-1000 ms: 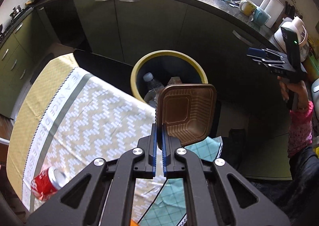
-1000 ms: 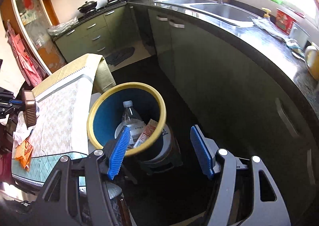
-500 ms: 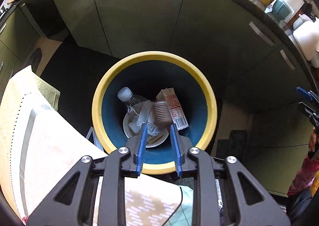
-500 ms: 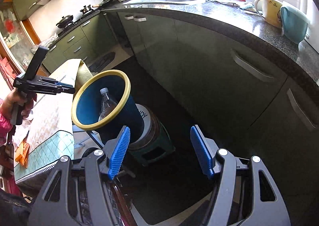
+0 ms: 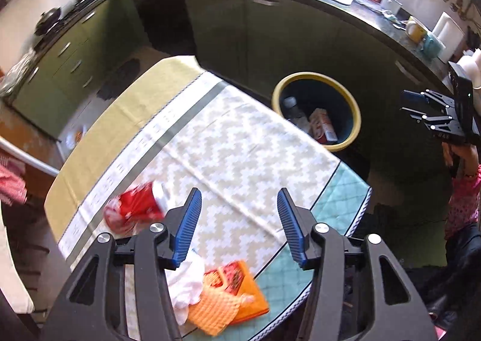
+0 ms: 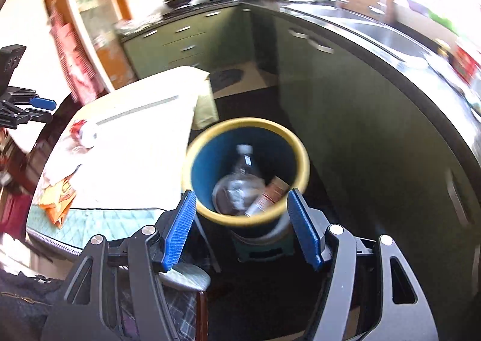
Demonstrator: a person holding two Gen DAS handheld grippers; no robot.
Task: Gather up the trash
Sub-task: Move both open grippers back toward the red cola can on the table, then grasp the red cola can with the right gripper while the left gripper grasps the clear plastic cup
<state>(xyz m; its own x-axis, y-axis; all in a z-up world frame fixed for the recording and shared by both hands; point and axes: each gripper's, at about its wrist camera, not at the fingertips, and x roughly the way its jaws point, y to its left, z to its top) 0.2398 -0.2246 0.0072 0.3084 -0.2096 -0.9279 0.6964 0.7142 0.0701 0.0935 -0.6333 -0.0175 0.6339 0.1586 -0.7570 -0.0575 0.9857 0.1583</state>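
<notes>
Wrist views of a kitchen trash collection. Left gripper [image 5: 239, 223], jaws opening with nothing between them, hangs over the tabletop [image 5: 228, 142]; the red can [image 5: 135, 211] lies on its side just left of the left finger near the tabletop's near-left edge, and an orange snack wrapper [image 5: 237, 290] with white tissue [image 5: 186, 284] sits at the near edge below the fingers. Right gripper [image 6: 240, 228], jaws parted and empty, frames the yellow-rimmed bin [image 6: 246, 124] standing on the floor off the tabletop's right edge; only this view shows deep inside the bin, where a clear bottle [image 6: 243, 172] and a carton [image 6: 267, 195] lie.
</notes>
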